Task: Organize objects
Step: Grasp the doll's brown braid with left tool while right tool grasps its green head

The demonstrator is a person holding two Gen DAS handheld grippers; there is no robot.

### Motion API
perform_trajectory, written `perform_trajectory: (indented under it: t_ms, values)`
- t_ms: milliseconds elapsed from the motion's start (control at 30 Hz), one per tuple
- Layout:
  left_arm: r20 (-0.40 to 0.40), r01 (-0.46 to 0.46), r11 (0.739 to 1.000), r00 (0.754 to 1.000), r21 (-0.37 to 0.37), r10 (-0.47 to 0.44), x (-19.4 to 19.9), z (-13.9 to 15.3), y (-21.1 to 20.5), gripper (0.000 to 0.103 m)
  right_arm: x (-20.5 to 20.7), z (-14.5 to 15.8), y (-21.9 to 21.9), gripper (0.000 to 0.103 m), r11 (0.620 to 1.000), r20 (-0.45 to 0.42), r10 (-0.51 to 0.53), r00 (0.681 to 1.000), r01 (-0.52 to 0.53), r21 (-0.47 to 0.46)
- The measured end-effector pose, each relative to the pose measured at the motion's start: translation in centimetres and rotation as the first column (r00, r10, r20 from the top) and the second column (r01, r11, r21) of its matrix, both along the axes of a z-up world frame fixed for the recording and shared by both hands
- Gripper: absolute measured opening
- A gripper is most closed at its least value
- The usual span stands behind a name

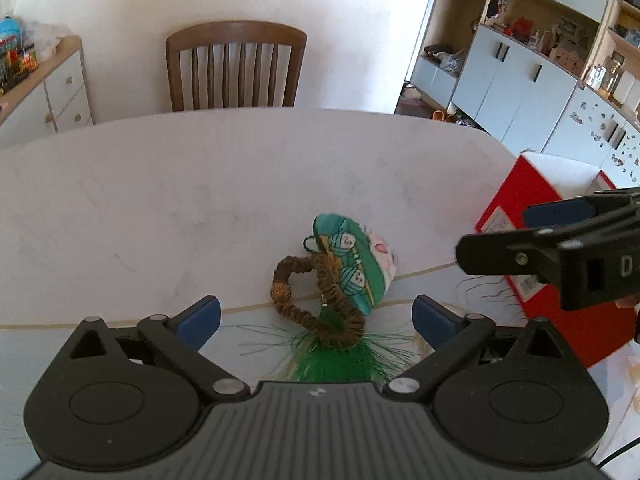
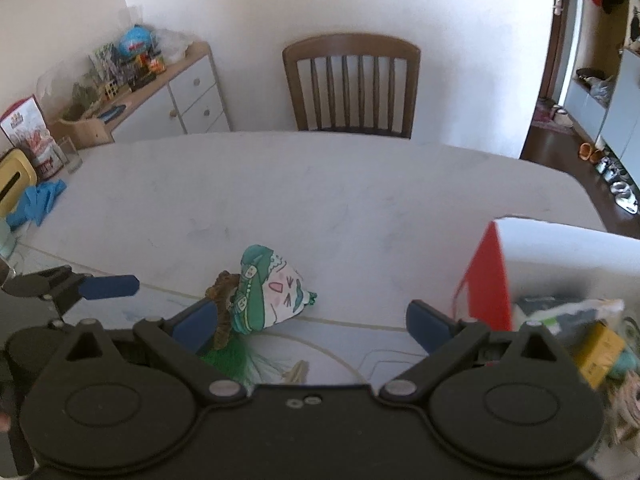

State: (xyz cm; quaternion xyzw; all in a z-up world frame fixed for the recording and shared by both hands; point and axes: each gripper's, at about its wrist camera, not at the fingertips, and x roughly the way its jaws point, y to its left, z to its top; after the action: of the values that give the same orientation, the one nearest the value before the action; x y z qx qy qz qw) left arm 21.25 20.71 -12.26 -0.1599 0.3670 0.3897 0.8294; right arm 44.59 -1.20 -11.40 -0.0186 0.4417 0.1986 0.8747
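white table (image 1: 160,200), green pouch (image 1: 352,264), brown cord (image 1: 320,304)

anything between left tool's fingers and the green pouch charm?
Left wrist view: left tool open; the charm's brown braided loop and green tassel lie between its fingers, the pouch just beyond.

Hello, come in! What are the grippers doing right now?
Left hand-held gripper open, right hand-held gripper open, both empty. Green-and-white stuffed fabric charm with brown braided cord on white table. Red box to right, nothing blocking.
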Motion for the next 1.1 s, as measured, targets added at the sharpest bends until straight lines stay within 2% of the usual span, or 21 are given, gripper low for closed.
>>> perform_trajectory:
  t_ms: [233,433,500,633,700,900,1033,1100]
  values:
    - [-0.025,0.003,1.000,1.000,0.017,-0.002,0.9,-2.4,0.8,0.103,2.5,-2.4,1.1,0.097,1.000,-0.078,0.007,0.997,-0.005,0.025]
    - [-0.018,0.025,0.995,1.000,0.099,-0.023,1.0,-3.0,0.2,0.101,3.6,-3.8,2.1,0.088,0.999,-0.113,0.033,0.993,-0.029,0.038]
    - [-0.009,0.028,0.993,1.000,0.111,-0.027,0.9,-2.9,0.1,0.098,4.0,-4.0,2.4,0.087,0.998,-0.123,0.040,0.992,-0.034,0.049]
    - [0.001,0.048,0.995,0.999,0.092,-0.049,1.1,-2.9,0.1,0.070,4.7,-4.7,2.9,0.083,0.997,-0.143,0.047,0.989,-0.039,0.061]
    - [0.011,0.057,0.995,0.998,0.080,-0.058,1.2,-2.9,0.1,0.067,4.8,-4.9,3.2,0.083,0.997,-0.150,0.050,0.987,-0.041,0.062]
    - [0.049,0.067,0.997,0.996,0.038,-0.069,1.0,-2.6,0.5,0.038,5.5,-5.6,3.8,0.080,0.996,-0.177,0.048,0.983,-0.035,0.078]
    - [0.070,0.059,0.998,0.996,-0.001,-0.059,0.7,-2.4,0.9,0.029,5.8,-5.8,3.9,0.059,0.995,-0.192,0.035,0.981,-0.016,0.098]
    - [0.081,0.060,0.998,0.995,-0.023,-0.058,0.7,-2.3,1.3,0.022,5.8,-5.8,3.5,0.055,0.993,-0.195,0.024,0.980,0.000,0.119]
